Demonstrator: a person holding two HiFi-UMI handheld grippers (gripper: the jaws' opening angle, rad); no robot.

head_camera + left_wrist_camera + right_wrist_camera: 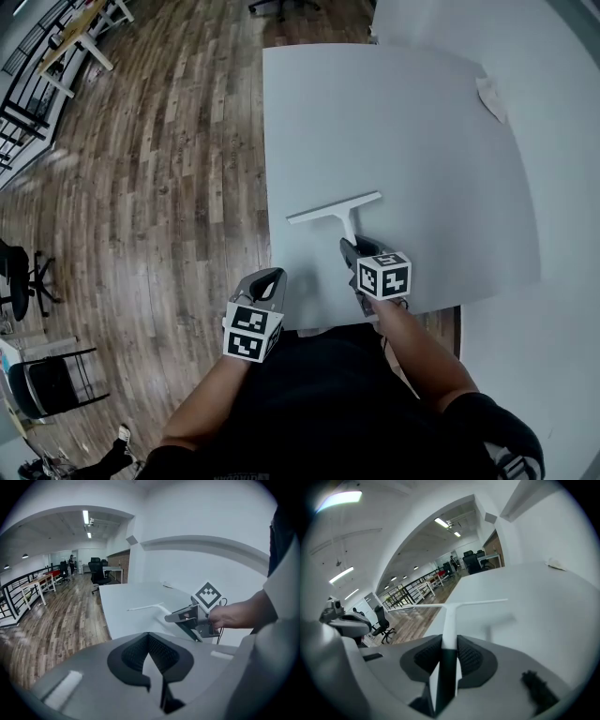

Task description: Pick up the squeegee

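Note:
A white T-shaped squeegee [335, 207] hangs just above the white table [422, 131], its blade away from me and its shadow on the tabletop. My right gripper [350, 247] is shut on the handle. In the right gripper view the handle [449, 620] runs straight out between the pads to the blade. My left gripper [272, 277] hovers at the table's near left edge, shut and empty. From the left gripper view, the squeegee [147, 606] and the right gripper [180, 617] sit ahead to the right of the shut left gripper [149, 638].
A crumpled white scrap [490, 97] lies at the table's far right. Wood floor [159, 169] stretches left of the table, with black office chairs [19, 281] and a railing further left. A white wall stands to the right of the table.

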